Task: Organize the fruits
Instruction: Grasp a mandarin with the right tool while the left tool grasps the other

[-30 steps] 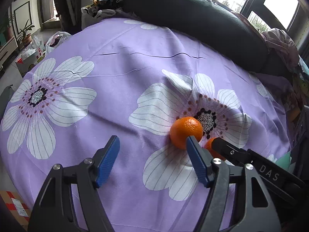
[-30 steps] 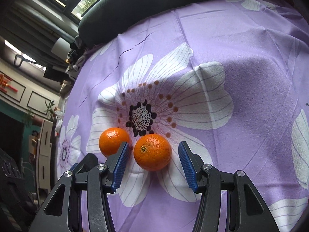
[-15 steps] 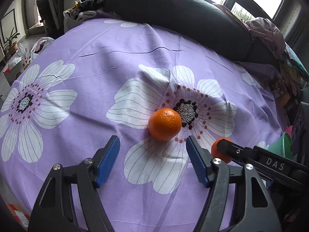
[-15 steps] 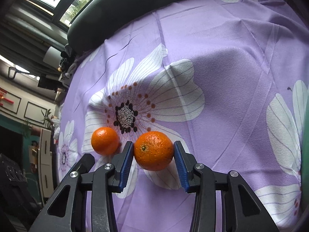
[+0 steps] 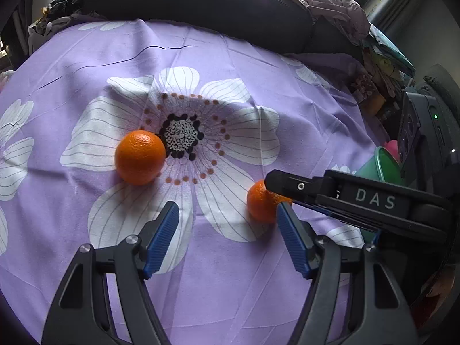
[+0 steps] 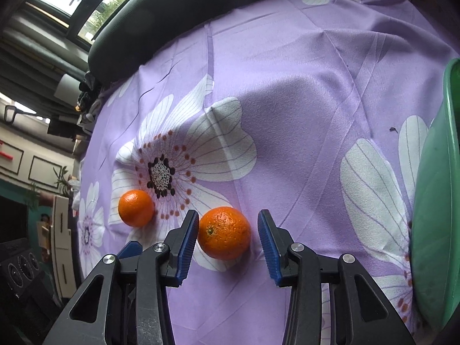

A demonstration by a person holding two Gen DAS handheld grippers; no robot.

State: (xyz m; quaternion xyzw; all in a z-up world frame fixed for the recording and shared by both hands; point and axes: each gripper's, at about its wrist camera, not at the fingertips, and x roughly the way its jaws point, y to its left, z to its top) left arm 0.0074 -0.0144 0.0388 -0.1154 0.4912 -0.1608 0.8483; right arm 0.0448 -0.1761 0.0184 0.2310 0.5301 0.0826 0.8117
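Two oranges lie on a purple flowered cloth [image 5: 230,57]. In the left wrist view one orange [image 5: 140,157] sits by the flower's dark centre, ahead and left of my open, empty left gripper [image 5: 227,215]. The other orange [image 5: 263,201] lies partly hidden behind the right gripper's black arm [image 5: 359,198]. In the right wrist view this orange [image 6: 224,233] rests on the cloth between the blue pads of my right gripper [image 6: 228,225]; the left pad is close beside it, the right pad stands apart. The first orange [image 6: 136,208] lies further left.
A green plastic bowl [image 6: 437,201] stands at the right edge of the cloth [image 6: 287,100]; it also shows in the left wrist view [image 5: 382,166] with something pink inside. A dark cushion [image 5: 201,3] borders the far side. Clutter lies at the far right.
My right gripper carried its orange to the right, away from the other orange, then opened; the orange now rests on the cloth. My left gripper swung right, staying open.
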